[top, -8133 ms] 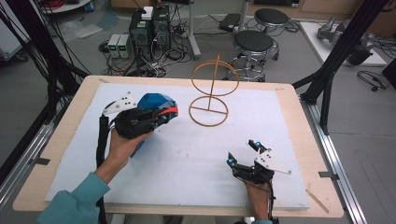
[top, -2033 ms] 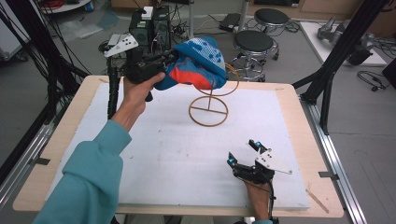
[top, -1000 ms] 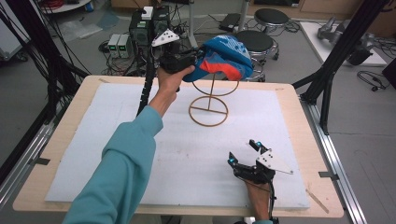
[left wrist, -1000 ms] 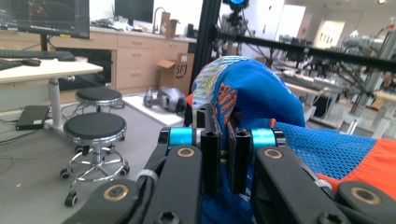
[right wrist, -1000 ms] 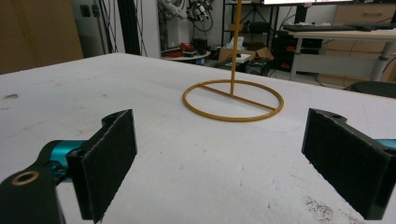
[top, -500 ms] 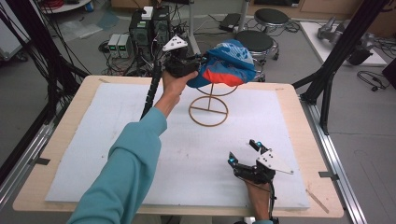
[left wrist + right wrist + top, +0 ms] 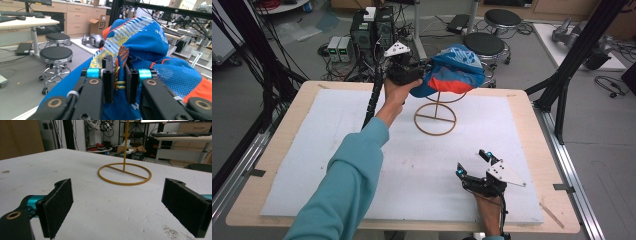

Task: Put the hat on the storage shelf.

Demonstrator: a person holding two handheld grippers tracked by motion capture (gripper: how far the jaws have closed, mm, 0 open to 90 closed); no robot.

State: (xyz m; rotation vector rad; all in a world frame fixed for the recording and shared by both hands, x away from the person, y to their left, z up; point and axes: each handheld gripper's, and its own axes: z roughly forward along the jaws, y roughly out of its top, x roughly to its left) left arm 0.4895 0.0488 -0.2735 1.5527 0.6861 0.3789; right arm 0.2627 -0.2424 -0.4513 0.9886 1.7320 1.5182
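Blue-and-orange mesh cap (image 7: 452, 70) sits atop one yellow wire stand (image 7: 435, 116) at the far middle, its fabric between the left tool's (image 7: 117, 75) narrow, just-loosening jaws. Right tool (image 7: 472, 162) rests wide and empty, near right, on the white-padded wooden surface (image 7: 312, 150). Two black stools (image 7: 56, 53) stand beyond.

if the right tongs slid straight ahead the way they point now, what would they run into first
Probably the base ring of the gold wire stand, dead ahead between the open right tongs; only bare white mat lies before it, though depth is uncertain.
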